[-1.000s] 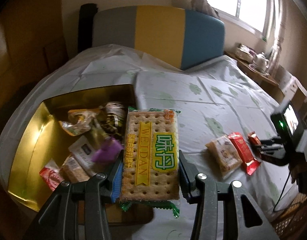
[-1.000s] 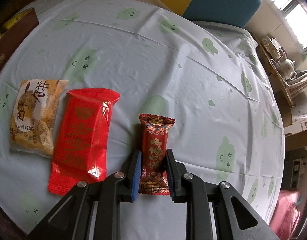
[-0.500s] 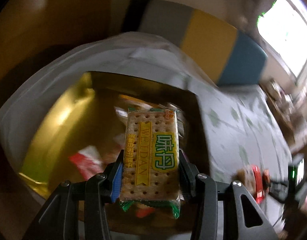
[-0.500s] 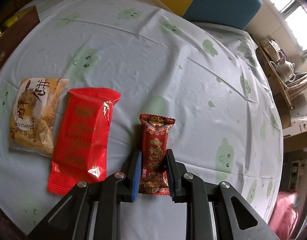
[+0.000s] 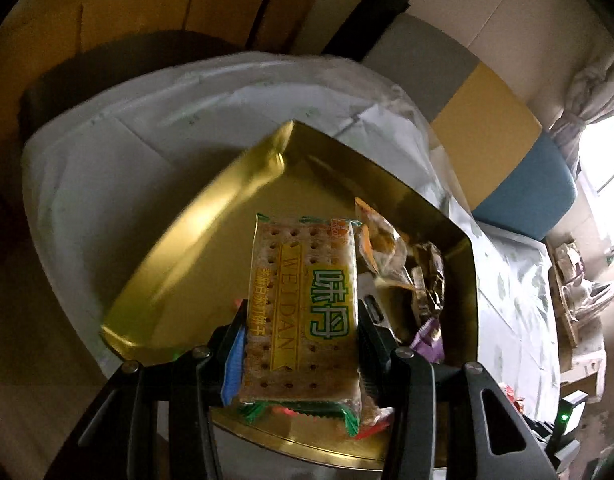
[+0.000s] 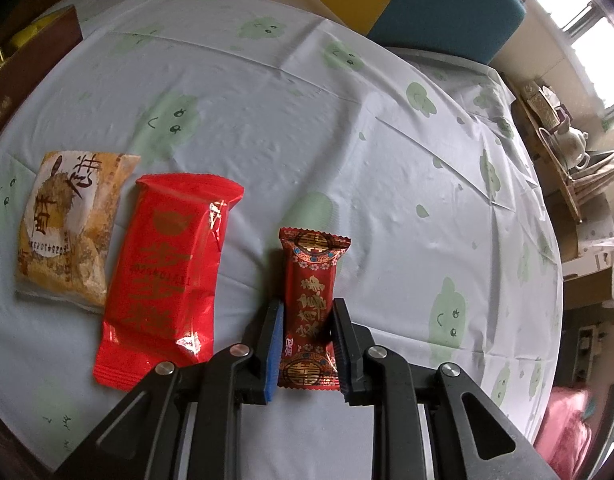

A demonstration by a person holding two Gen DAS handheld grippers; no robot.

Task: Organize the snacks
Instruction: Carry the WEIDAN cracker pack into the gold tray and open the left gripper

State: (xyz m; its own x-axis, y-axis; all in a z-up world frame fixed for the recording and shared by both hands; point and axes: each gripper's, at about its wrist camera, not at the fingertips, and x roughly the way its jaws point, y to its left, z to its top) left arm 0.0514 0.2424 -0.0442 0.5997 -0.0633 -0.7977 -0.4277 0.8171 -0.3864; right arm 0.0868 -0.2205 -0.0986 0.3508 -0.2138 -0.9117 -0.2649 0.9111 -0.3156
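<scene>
The left gripper (image 5: 301,350) was clamped on a cracker packet (image 5: 303,312), its fingers pressing the packet's two long sides with the printed face turned up toward the camera. The packet carried a yellow band reading WEIDAN and a green-edged label, and its green crimped end hung out at the near side. It was held above a gold box (image 5: 195,240), whose shiny inner walls showed on the left and far sides. Loose wrapped snacks (image 5: 403,268) lay in the right part of the box, among them a purple wrapper (image 5: 429,340) close beside the right finger. The box sat on a tablecloth (image 5: 107,168) of pale plastic, and a chair back (image 5: 487,128) in grey, yellow and blue stood beyond the table.

The right gripper (image 6: 307,344) was closed narrowly on a small dark red candy packet (image 6: 311,300) with gold characters. Both pads touched the packet's sides near its lower end, and the packet lay flat on the tablecloth with its far end pointing away. To its left lay a larger bright red packet (image 6: 167,276), and left of that, touching or slightly overlapped by it, a yellow-brown pastry packet (image 6: 67,232). The cloth here showed green cartoon blobs. A teapot (image 6: 571,144) stood on a side shelf at the far right, under a window.
</scene>
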